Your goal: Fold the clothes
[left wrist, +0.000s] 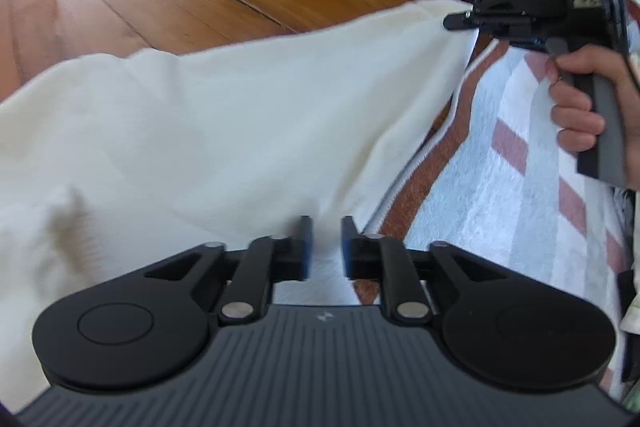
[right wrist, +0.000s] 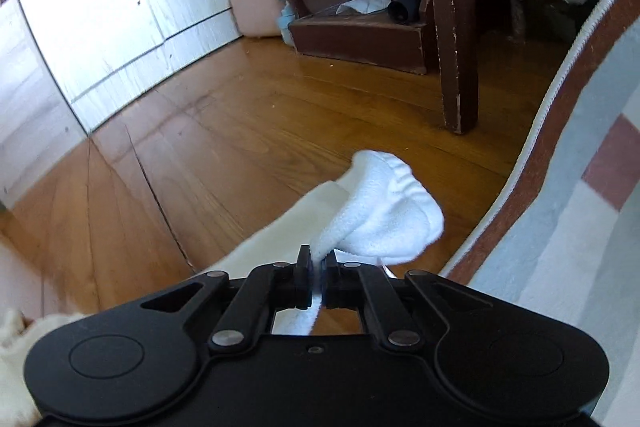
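Observation:
A cream-white fleece garment spreads over the wooden floor and the edge of a rug. My left gripper hovers low over its near edge, open by a narrow gap, with white cloth showing between and under the fingers. In the left wrist view my right gripper is raised at the upper right in a person's hand, pinching the garment's far corner. The right wrist view shows the right gripper shut on a bunched white corner, which sticks out beyond the fingertips.
A striped rug with a red-brown border and white trim lies to the right. A dark wooden furniture leg and a low wooden box of clutter stand ahead. White drawers line the far left wall, with a pink bag beside them.

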`<state>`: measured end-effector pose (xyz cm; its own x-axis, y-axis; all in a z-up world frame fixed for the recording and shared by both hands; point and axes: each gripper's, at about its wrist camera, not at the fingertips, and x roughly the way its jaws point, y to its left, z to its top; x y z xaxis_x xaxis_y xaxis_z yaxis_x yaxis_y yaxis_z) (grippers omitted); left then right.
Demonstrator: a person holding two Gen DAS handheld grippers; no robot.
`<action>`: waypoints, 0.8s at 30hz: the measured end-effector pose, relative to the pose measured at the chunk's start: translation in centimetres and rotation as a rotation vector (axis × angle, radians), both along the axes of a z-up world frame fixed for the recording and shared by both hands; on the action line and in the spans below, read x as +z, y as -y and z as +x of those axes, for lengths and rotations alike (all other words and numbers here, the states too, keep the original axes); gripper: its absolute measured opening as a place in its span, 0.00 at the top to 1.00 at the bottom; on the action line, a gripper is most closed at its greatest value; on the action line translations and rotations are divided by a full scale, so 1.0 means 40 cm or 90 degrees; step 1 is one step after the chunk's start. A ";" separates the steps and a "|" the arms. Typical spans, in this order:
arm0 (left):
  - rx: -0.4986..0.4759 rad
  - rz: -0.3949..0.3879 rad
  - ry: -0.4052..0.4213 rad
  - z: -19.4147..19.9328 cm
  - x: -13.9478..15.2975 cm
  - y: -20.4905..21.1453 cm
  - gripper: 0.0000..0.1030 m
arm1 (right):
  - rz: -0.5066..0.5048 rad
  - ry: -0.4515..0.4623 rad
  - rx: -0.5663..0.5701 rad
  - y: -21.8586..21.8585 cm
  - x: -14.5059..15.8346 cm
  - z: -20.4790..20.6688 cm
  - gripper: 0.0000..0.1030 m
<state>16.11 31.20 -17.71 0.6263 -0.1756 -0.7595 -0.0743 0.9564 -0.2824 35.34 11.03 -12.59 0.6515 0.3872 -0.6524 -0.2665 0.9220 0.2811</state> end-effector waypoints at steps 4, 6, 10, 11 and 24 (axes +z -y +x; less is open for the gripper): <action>0.052 0.019 0.019 -0.061 0.059 -0.088 0.47 | 0.045 0.030 0.054 -0.063 0.054 -0.035 0.95; 0.055 0.061 0.029 -0.085 0.086 -0.148 0.47 | 0.030 0.044 0.133 -0.142 0.092 -0.073 0.95; 0.136 0.088 0.048 -0.166 0.136 -0.279 0.49 | 0.061 0.073 0.315 -0.310 0.195 -0.204 0.95; 0.165 0.085 0.059 -0.200 0.148 -0.309 0.49 | 0.081 0.080 0.365 -0.350 0.223 -0.248 0.95; 0.358 0.121 -0.057 -0.470 0.058 -0.507 0.46 | -0.129 0.027 0.776 -0.537 0.049 -0.717 0.68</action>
